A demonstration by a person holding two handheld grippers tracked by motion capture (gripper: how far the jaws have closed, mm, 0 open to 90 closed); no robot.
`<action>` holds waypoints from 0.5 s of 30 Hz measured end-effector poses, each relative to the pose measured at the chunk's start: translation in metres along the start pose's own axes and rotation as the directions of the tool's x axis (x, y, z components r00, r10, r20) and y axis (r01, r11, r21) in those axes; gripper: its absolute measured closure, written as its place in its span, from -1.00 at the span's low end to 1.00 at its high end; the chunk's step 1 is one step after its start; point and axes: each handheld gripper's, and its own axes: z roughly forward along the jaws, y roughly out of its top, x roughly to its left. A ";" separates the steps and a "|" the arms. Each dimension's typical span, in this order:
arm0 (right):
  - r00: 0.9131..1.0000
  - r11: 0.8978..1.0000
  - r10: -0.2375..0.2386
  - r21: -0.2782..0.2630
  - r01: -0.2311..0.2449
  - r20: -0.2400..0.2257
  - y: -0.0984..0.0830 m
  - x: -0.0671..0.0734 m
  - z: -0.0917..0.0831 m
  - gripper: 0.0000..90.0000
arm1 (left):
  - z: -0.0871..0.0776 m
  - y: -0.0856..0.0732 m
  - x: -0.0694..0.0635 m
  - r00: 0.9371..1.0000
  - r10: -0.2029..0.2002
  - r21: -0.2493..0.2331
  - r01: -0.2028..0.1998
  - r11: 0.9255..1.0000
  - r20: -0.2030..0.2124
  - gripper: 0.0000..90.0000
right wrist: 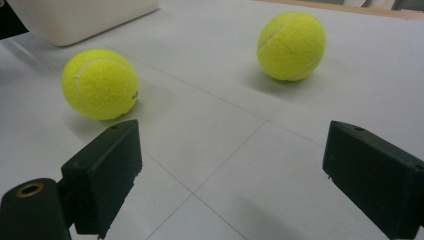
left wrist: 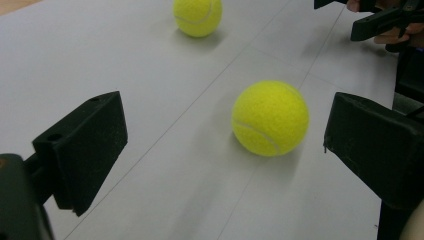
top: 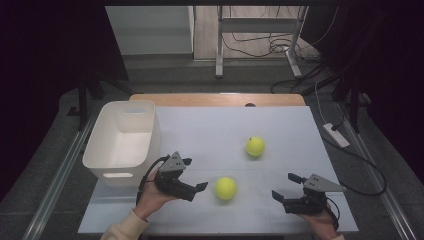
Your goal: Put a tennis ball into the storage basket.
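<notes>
Yellow near ball (top: pixel 225 188) | no legible print | left hand-held gripper (top: pixel 193 174) agape | right hand-held gripper (top: pixel 285 186) agape

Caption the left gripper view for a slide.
Open left gripper lines up on the nearer tennis ball, a second ball lying beyond it.

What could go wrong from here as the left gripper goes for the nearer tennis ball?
The near tennis ball sits loose on the smooth table; the open left gripper may nudge it off-centre and send it rolling toward the right gripper. The white bin stands close behind the left hand and could be knocked.
</notes>
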 end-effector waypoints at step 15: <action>1.000 1.000 0.001 0.001 -0.001 0.002 0.000 0.000 0.000 -0.80 | 0.015 0.020 -0.007 0.997 0.047 0.045 -0.049 0.998 0.057 -0.92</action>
